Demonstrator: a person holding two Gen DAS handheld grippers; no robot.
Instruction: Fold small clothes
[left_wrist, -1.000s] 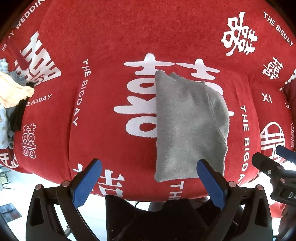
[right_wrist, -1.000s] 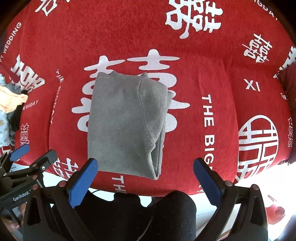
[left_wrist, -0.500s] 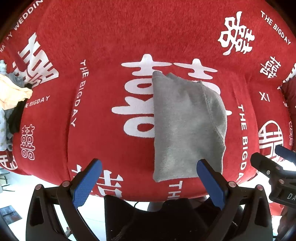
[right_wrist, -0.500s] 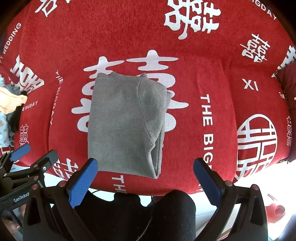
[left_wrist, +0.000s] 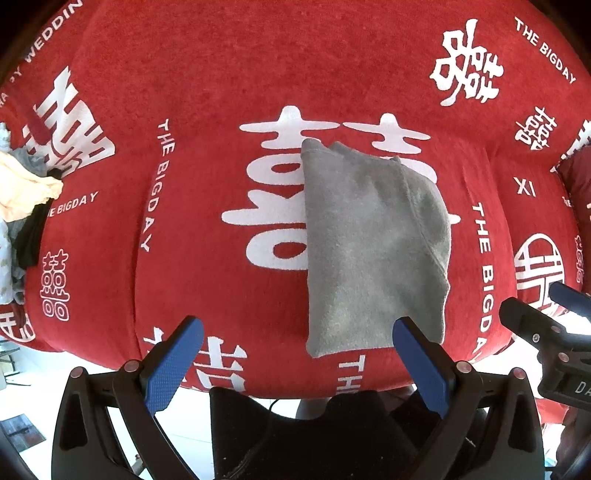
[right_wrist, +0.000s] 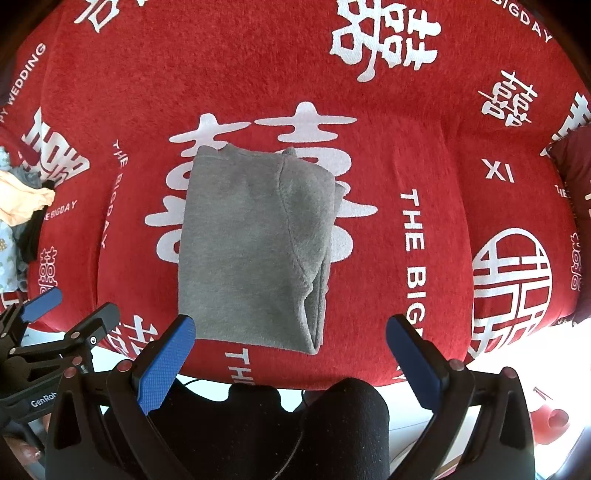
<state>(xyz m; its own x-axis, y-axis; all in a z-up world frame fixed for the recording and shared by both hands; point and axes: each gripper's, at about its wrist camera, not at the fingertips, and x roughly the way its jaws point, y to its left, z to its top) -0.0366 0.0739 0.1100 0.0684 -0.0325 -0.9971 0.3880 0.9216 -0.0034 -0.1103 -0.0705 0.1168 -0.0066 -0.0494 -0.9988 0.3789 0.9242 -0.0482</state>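
Both grippers, left gripper (left_wrist: 295, 363) and right gripper (right_wrist: 291, 360), hang wide open and empty just short of the folded grey cloth (right_wrist: 255, 251) on the red cover (right_wrist: 424, 122). Soft, light, floppy; best pinched at near corners.

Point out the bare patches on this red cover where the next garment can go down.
Widest free patch: left of the folded grey garment, running to the pile of unfolded clothes at the far left edge, which is the crowded spot. A narrower strip lies right of the garment, up to the dark red cushion. The red cover behind the garment is bare too. Both claws hang open, off the cloth.
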